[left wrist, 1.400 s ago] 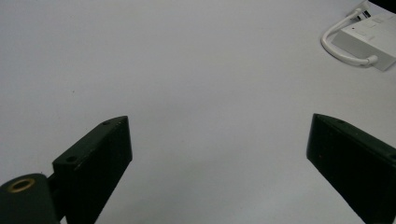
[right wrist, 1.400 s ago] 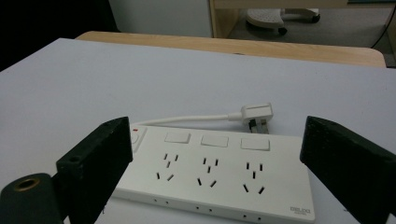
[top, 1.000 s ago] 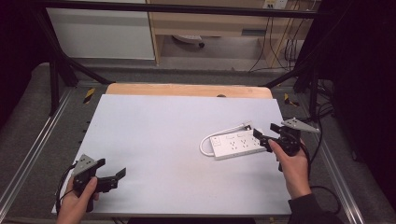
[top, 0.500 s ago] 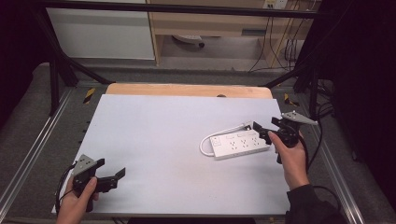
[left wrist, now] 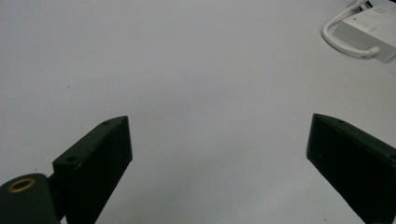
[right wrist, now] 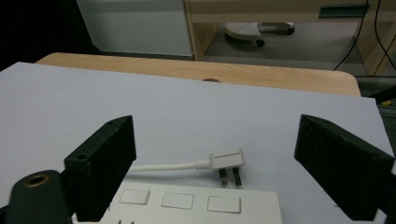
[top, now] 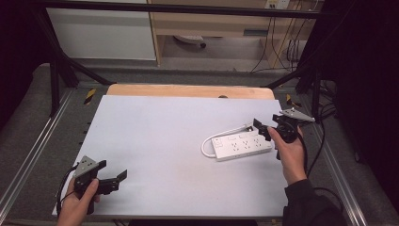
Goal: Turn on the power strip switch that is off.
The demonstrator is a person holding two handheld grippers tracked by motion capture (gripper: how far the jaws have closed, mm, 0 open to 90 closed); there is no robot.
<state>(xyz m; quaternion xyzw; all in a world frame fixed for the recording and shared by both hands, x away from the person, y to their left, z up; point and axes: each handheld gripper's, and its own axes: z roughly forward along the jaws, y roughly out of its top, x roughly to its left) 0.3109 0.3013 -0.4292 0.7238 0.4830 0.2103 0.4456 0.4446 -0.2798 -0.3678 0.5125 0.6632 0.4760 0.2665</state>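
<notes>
Left gripper (top: 114,180): near-left corner of white table (top: 155,141), jaws wide apart, nothing between. White power strip (top: 241,146): flat on table right of centre, cord looped at its left end, plug (right wrist: 227,162) lying beyond it. Right gripper (top: 265,128): just beside strip's right end, jaws apart, empty.

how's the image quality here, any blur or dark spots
High view: soft, dark at both sides, white table evenly lit. Left gripper view: near jaws blurred, power strip washed out. Right gripper view: plug fairly sharp, jaws soft.
</notes>
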